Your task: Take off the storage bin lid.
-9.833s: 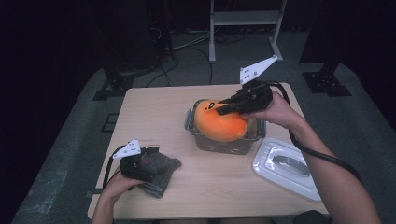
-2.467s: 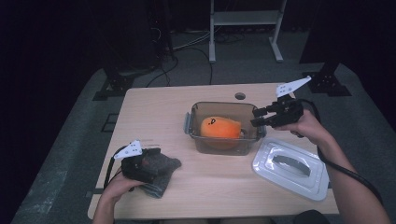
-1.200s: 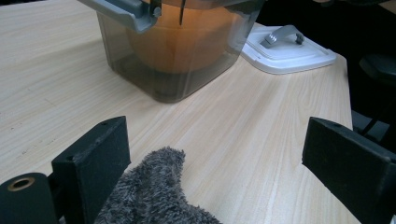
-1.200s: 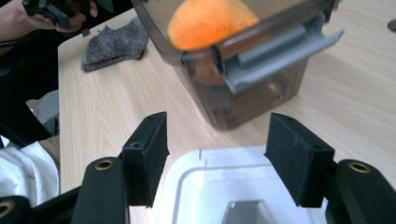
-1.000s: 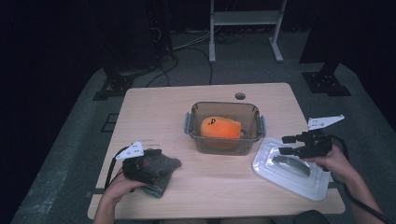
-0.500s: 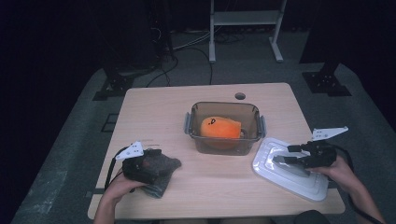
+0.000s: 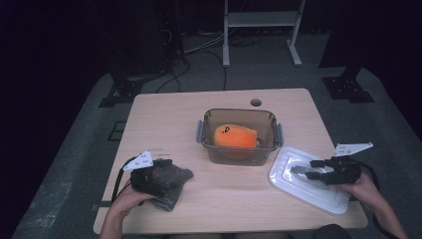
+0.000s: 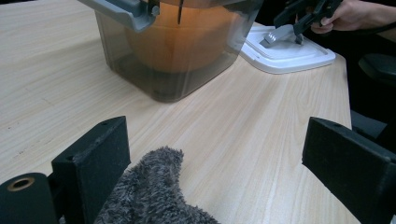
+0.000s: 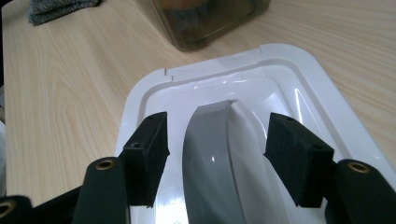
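I work at a pale wooden table (image 7: 169,119) with a small round hole (image 7: 256,102) near its far edge. It stands on grey carpet in a dark room; cables trail over the floor (image 7: 64,164) behind it, and a white metal frame (image 7: 261,22) rises beyond them.

At the middle of the table sits a clear bin (image 7: 239,137) with grey side latches, and an orange plush toy (image 7: 235,137) lies inside it. To its right, near the table's corner, the white lid (image 7: 303,191) lies flat with its grey handle (image 9: 210,163) up.

My right gripper (image 7: 313,170) hangs low over that lid. Its jaws stand apart, one on each side of the handle, and in the right gripper view there is a gap on both sides, so the pads (image 9: 299,154) do not press it. They have just closed a little.

My left gripper (image 8: 219,172) rests at the near left of the table, jaws wide apart, with a grey fuzzy cloth (image 8: 149,196) lying under and between them; neither pad presses on it.

Since a second ago my right hand has come in lower and nearer over the lid, from its right edge to the handle. A couple of seconds back it was up beside the bin. My left hand and the cloth have stayed put throughout, and the toy keeps its place in the bin.
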Demonstrator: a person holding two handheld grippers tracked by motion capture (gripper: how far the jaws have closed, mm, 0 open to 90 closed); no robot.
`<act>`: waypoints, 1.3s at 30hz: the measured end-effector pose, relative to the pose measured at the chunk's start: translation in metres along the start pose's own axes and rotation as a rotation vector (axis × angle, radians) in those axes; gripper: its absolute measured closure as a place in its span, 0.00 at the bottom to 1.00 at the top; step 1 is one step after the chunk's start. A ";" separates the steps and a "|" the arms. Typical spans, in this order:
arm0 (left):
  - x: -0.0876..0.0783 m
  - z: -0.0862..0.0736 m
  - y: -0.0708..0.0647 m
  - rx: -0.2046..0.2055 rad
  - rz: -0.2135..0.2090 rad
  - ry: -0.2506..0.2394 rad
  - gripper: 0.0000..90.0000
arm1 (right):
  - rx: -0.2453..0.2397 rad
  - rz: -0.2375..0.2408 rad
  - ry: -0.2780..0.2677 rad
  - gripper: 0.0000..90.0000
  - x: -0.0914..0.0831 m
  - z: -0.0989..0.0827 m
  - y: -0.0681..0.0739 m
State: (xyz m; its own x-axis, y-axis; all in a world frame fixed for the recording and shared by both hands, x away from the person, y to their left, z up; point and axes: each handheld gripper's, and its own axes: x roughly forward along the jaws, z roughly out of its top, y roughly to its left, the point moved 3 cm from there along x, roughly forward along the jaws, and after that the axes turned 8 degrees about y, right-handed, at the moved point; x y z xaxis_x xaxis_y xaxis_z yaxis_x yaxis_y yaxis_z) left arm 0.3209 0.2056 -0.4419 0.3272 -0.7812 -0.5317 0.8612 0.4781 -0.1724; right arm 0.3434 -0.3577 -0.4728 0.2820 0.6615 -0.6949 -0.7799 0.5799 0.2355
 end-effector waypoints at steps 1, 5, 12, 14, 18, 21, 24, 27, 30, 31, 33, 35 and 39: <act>0.000 0.000 0.000 0.000 0.000 0.002 0.08 | 0.000 -0.003 0.001 0.42 0.000 -0.001 0.000; 0.001 0.000 0.000 0.001 -0.001 0.003 0.08 | -0.008 -0.016 0.008 0.45 0.003 -0.005 0.000; 0.001 -0.001 0.000 -0.001 -0.004 0.003 0.08 | -0.025 -0.033 0.000 0.57 0.006 -0.010 0.001; 0.001 -0.001 0.000 -0.002 -0.005 0.004 0.08 | -0.037 -0.036 -0.006 0.61 0.005 -0.010 0.002; 0.000 0.000 0.000 0.003 -0.004 0.004 0.08 | -0.051 -0.034 -0.006 0.67 0.005 -0.010 0.004; 0.000 0.000 0.000 0.001 -0.005 0.003 0.08 | -0.056 -0.029 -0.012 0.70 0.004 -0.010 0.006; 0.001 0.000 -0.001 0.001 -0.009 0.006 0.08 | -0.062 -0.026 -0.009 0.72 0.005 -0.010 0.007; 0.001 -0.001 -0.001 0.000 -0.010 0.007 0.08 | -0.061 -0.020 -0.003 0.73 0.005 -0.009 0.007; 0.001 -0.001 0.000 0.000 -0.005 0.007 0.08 | -0.068 -0.020 0.005 0.73 0.005 -0.008 0.008; 0.001 -0.001 -0.001 -0.003 -0.002 0.006 0.06 | -0.073 -0.020 0.006 0.73 0.005 -0.008 0.008; 0.001 0.000 0.000 0.000 -0.001 0.005 0.05 | -0.075 -0.020 0.010 0.73 0.004 -0.007 0.009; 0.001 0.000 -0.001 0.000 -0.002 0.007 0.05 | -0.077 -0.018 0.011 0.73 0.003 -0.006 0.010; 0.001 0.000 -0.001 0.002 -0.004 0.009 0.05 | -0.081 -0.019 0.007 0.73 0.000 -0.004 0.009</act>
State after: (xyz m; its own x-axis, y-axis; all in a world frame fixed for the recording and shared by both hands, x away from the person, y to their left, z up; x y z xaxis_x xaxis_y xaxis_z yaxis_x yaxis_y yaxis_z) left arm 0.3202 0.2049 -0.4423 0.3205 -0.7795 -0.5381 0.8632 0.4743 -0.1729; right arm 0.3336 -0.3543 -0.4734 0.2937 0.6472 -0.7035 -0.8170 0.5520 0.1668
